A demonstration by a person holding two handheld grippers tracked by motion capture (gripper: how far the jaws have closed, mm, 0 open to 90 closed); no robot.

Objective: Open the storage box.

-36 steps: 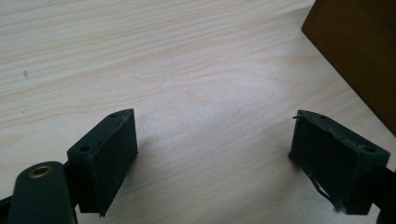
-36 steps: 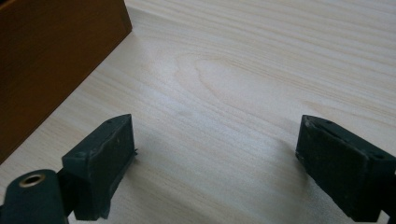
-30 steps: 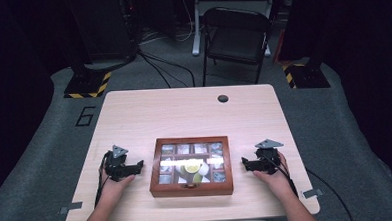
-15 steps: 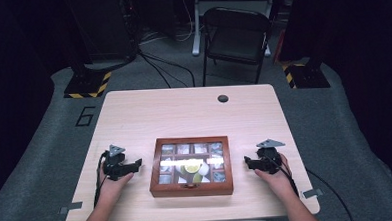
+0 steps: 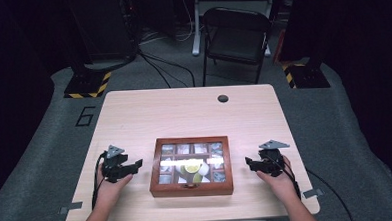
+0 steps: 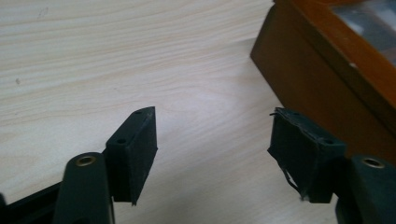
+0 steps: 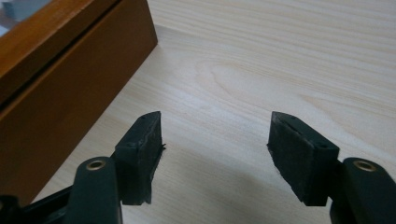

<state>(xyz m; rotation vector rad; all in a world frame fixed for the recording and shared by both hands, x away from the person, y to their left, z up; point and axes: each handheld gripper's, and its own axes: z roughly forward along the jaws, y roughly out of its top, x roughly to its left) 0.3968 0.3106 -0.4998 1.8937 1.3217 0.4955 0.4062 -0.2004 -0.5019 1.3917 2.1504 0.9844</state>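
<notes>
Both grippers are flanking the wooden box (image 5: 190,166), the left gripper (image 5: 134,165) and right gripper (image 5: 249,162) each gaping wide and empty, facing its short ends.

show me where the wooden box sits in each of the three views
High view: the wooden box lies at the table's near middle, between the two claws.
Left gripper view: the box fills the upper right corner.
Right gripper view: it fills the upper left corner.
Shared landmark: the pale wood-grain table.
</notes>
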